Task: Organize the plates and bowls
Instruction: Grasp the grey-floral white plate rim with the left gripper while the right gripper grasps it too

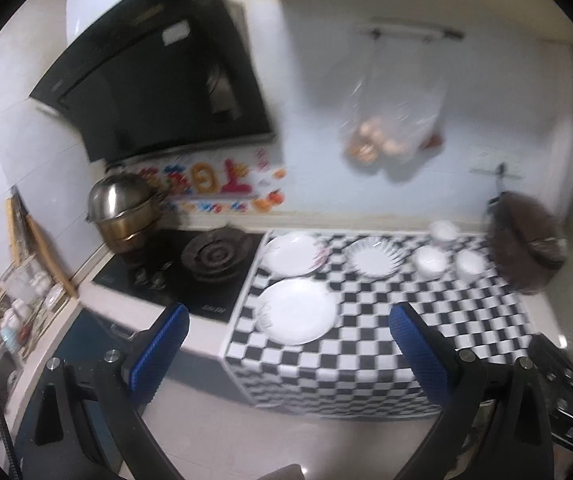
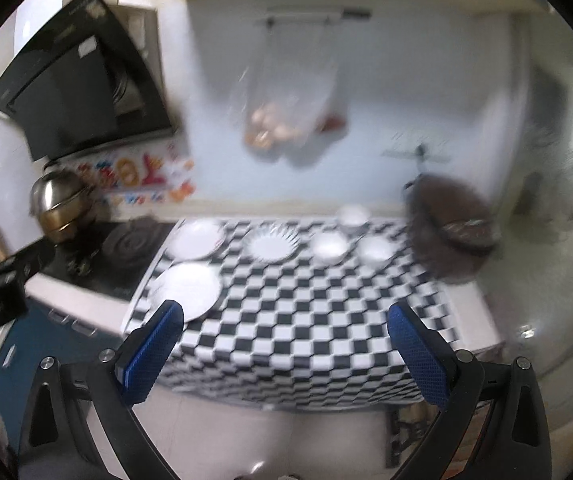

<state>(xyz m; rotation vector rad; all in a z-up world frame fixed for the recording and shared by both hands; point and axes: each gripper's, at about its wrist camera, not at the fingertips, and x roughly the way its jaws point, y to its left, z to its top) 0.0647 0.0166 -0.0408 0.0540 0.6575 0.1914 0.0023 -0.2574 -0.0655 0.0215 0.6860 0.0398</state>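
Left gripper (image 1: 288,354), right gripper (image 2: 286,354) spread wide, empty; plates (image 1: 297,311) flat on checkered cloth (image 1: 366,320).

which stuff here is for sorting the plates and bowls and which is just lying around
For the job: near plate, floral plate, fluted plate, three white bowls.

Just there: steel pot, gas burner, range hood, hanging bag, dark round board.

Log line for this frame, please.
left hand-held gripper open, empty | right hand-held gripper open, empty | plates, bowls untouched on checkered counter
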